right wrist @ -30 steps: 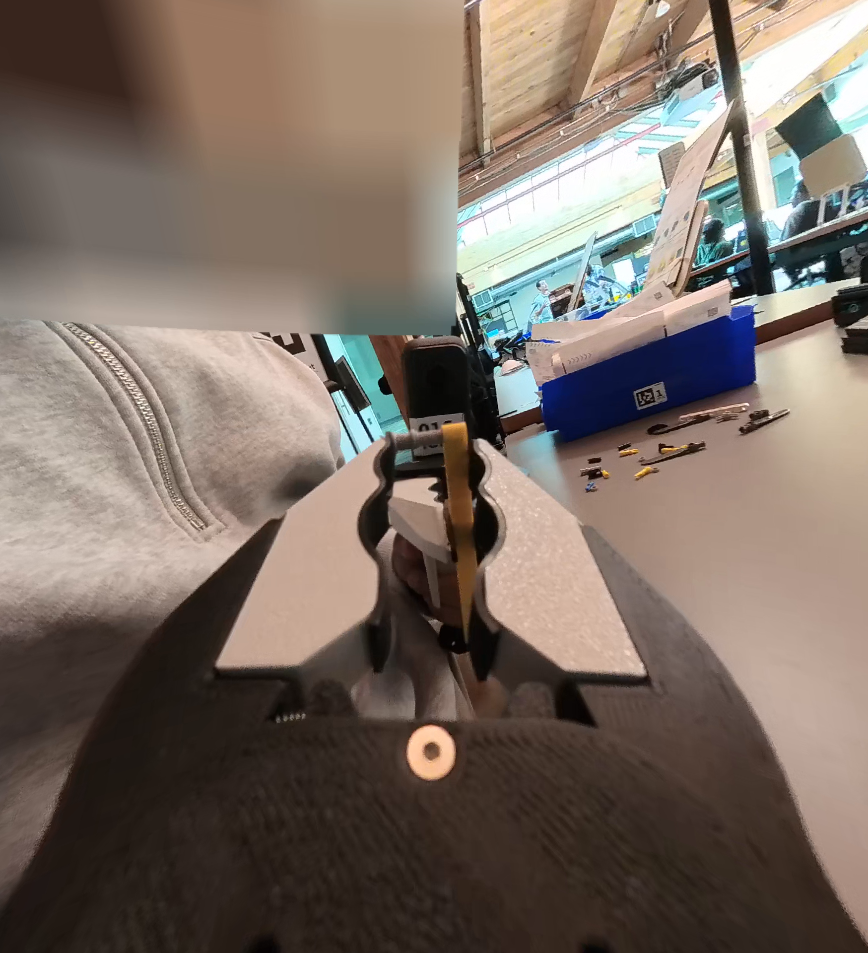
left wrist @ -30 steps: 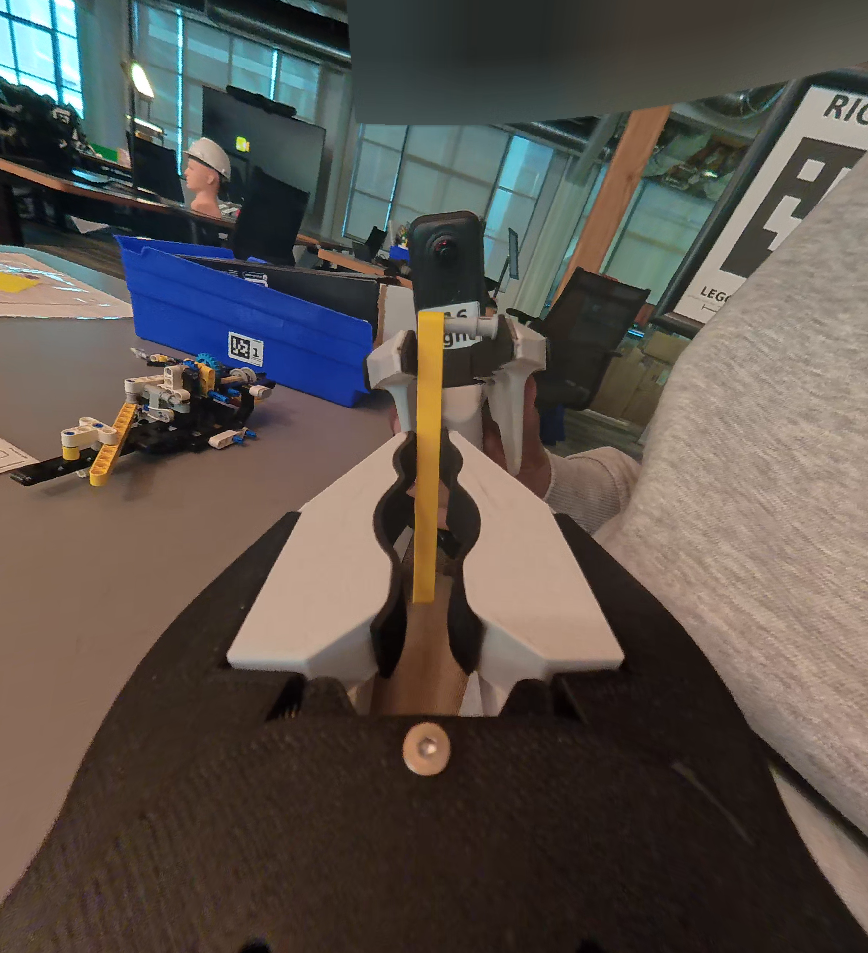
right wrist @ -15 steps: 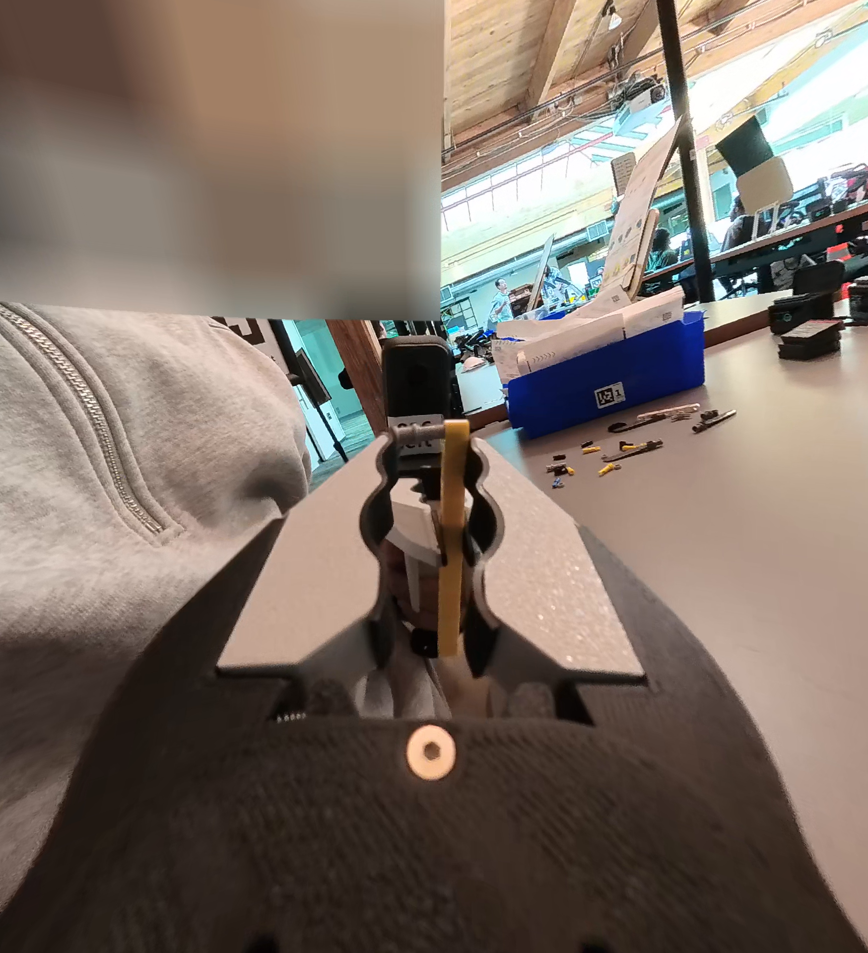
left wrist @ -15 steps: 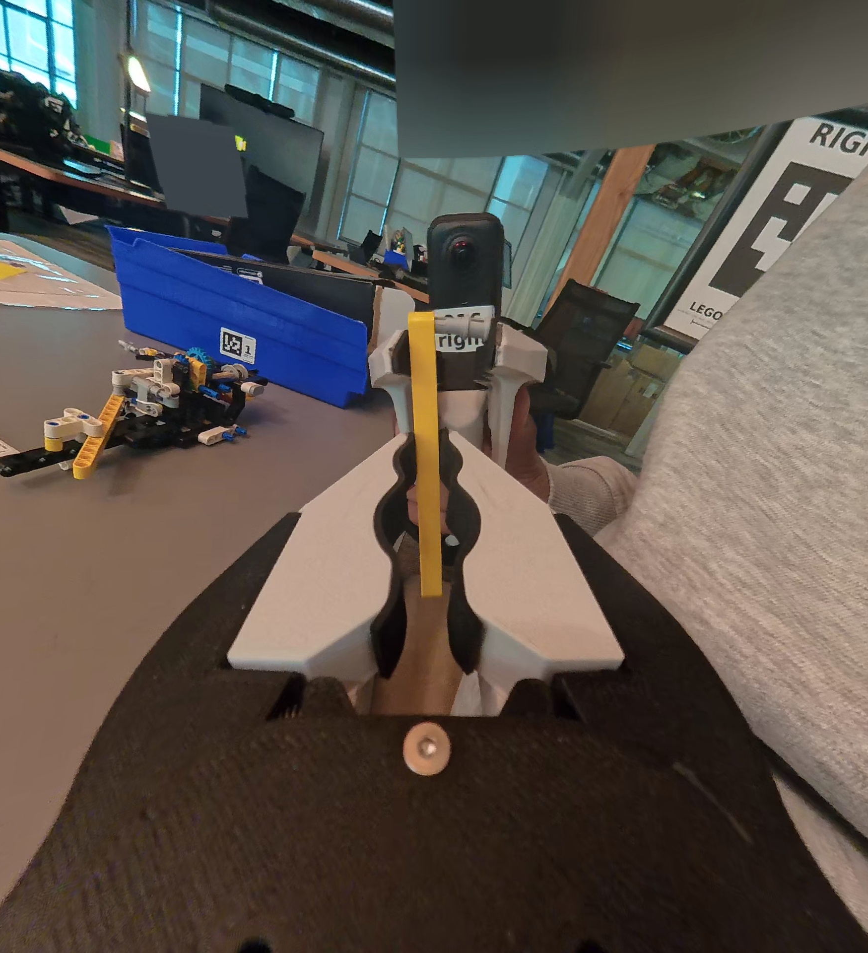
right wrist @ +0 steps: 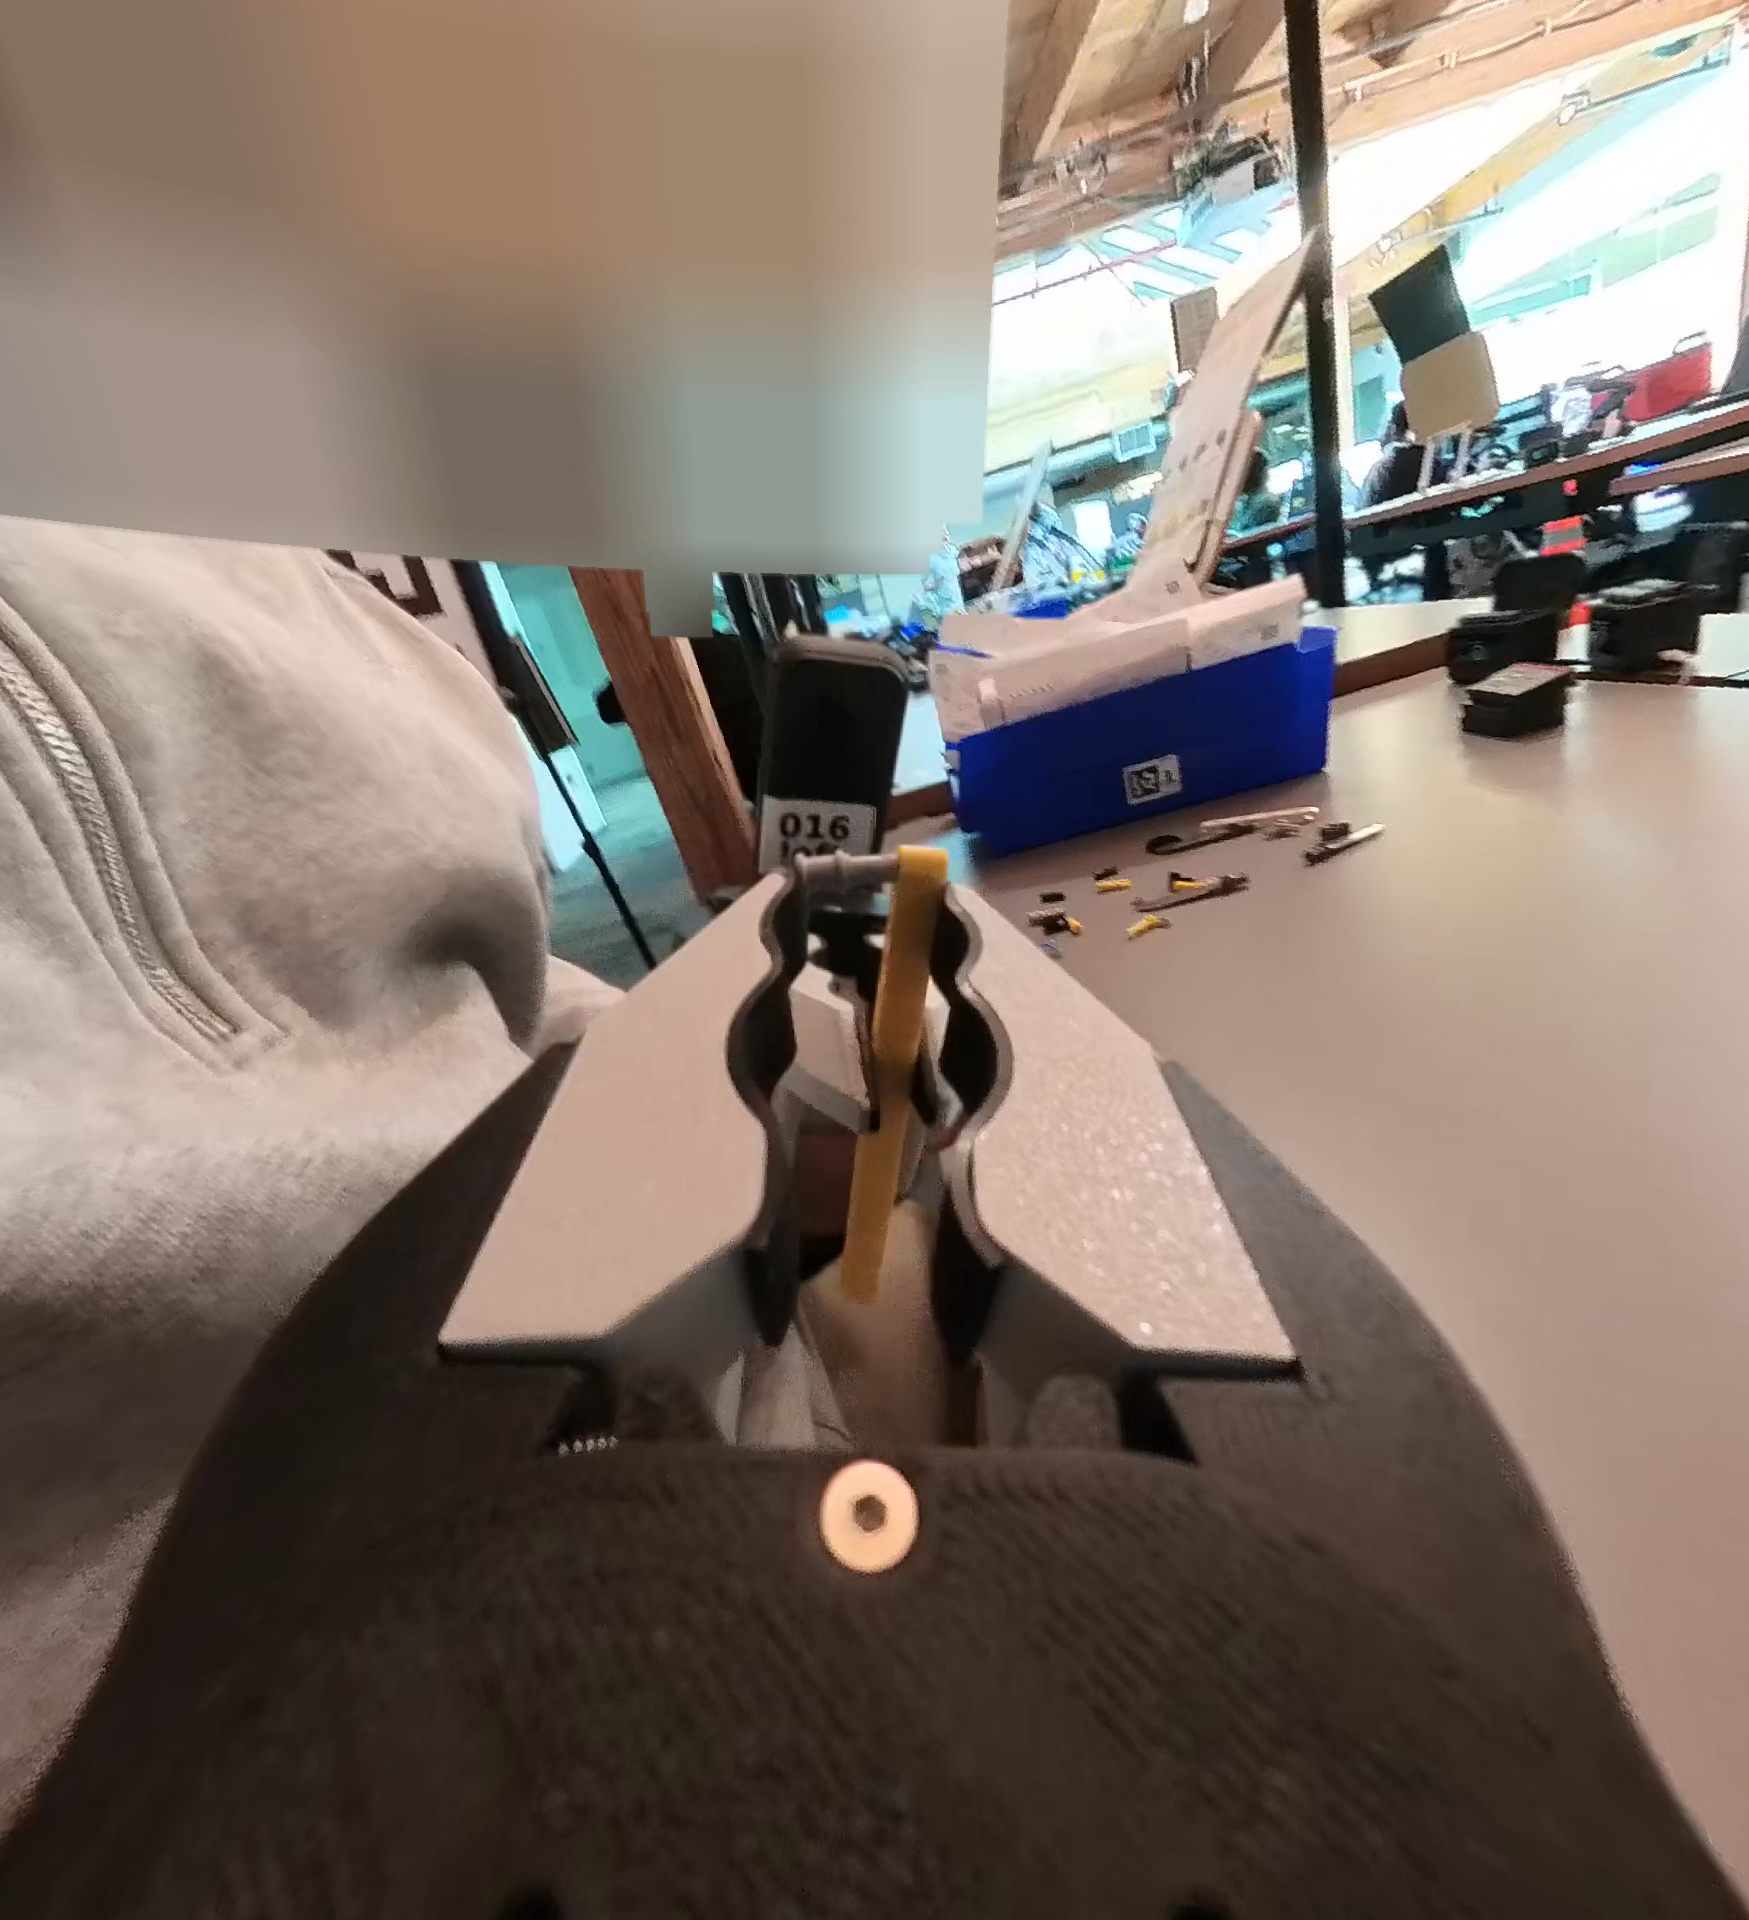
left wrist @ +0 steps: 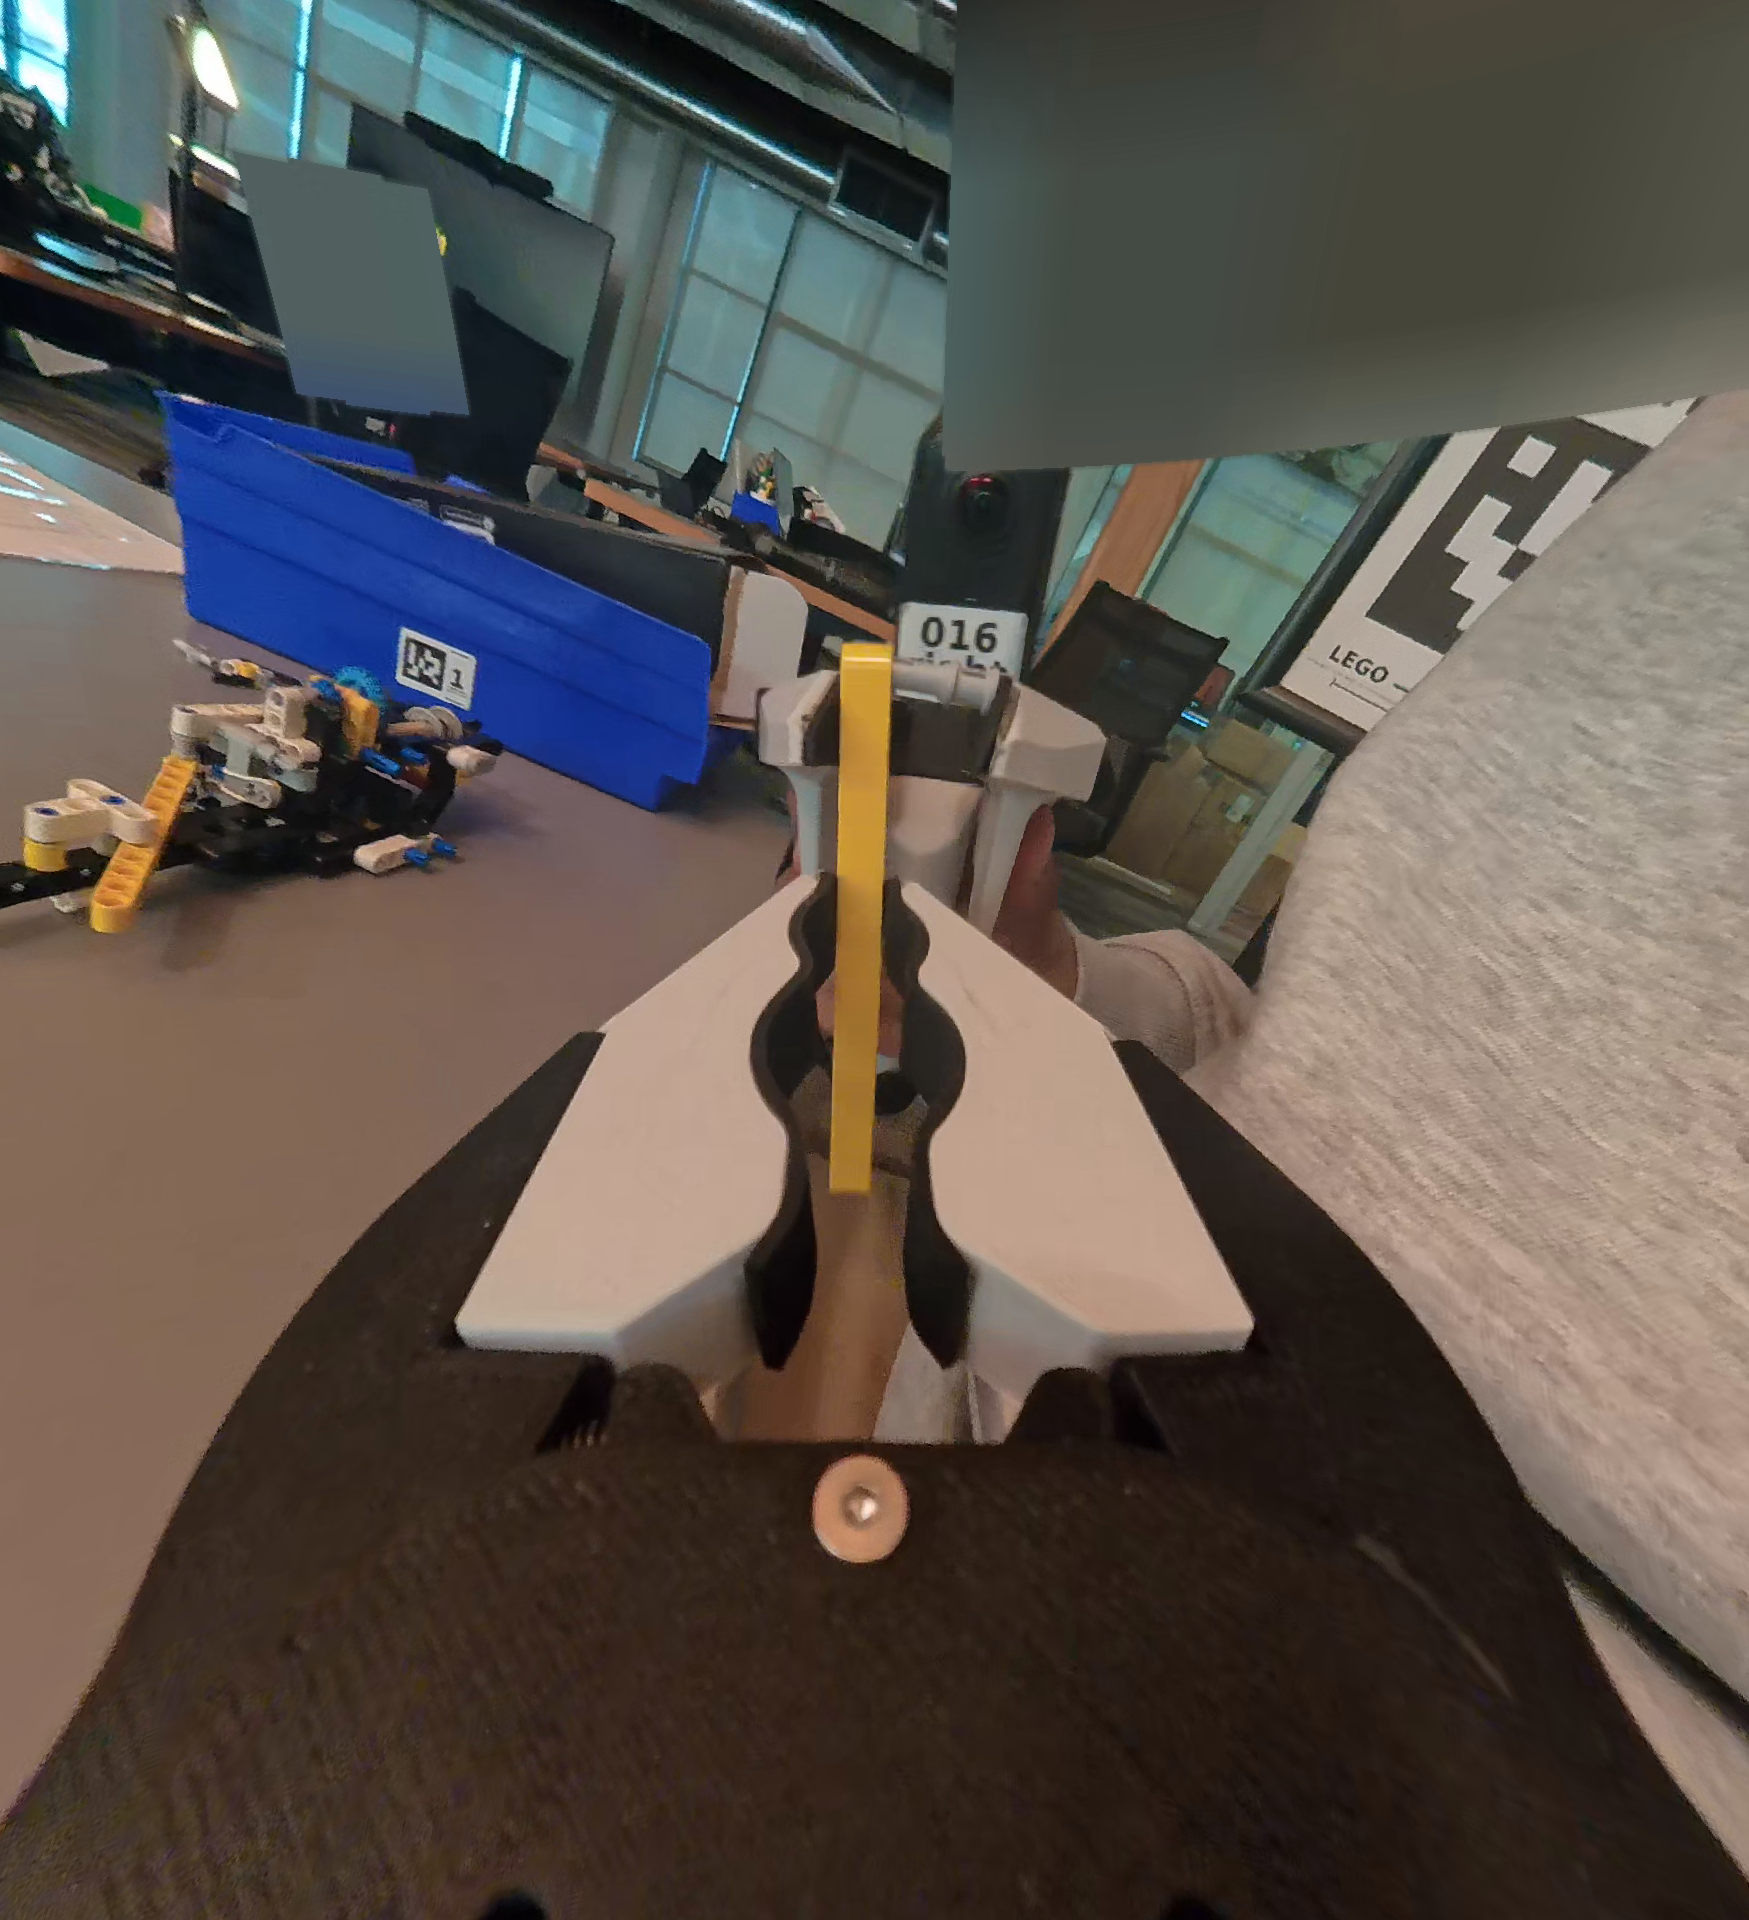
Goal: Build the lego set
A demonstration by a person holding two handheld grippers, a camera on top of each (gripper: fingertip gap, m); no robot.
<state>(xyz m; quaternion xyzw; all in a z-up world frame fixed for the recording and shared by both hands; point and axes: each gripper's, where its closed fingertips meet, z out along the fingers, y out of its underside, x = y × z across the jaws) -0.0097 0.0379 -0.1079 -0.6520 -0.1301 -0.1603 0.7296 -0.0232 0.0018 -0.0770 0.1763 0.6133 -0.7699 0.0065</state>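
A long yellow beam (left wrist: 857,935) stands upright between my two grippers, which face each other close to a person's chest. My left gripper (left wrist: 856,899) is shut on the beam's middle. A grey pin (left wrist: 943,681) sticks sideways out of the beam's top end. My right gripper (right wrist: 868,883) is shut across that pin (right wrist: 839,869) and the beam end (right wrist: 901,1039). It also shows in the left wrist view (left wrist: 917,727). A partly built model (left wrist: 257,774) in black, white, yellow and blue lies on the grey table (left wrist: 226,1091), to the left.
A blue bin (left wrist: 454,613) stands behind the model; it also shows in the right wrist view (right wrist: 1140,748), full of paper. Several small loose parts (right wrist: 1182,894) lie in front of it. Black boxes (right wrist: 1514,696) sit at the far right. The person's grey sweater (left wrist: 1524,935) is close by. One gripper's finger ends stand about 4 cm off the other's. The partly built model (left wrist: 257,774) is about 25 cm from both grippers' fingertips.
Both grippers keep their hold. The right gripper has shifted a little to the right in the left view, and the beam now leans slightly in the right view.
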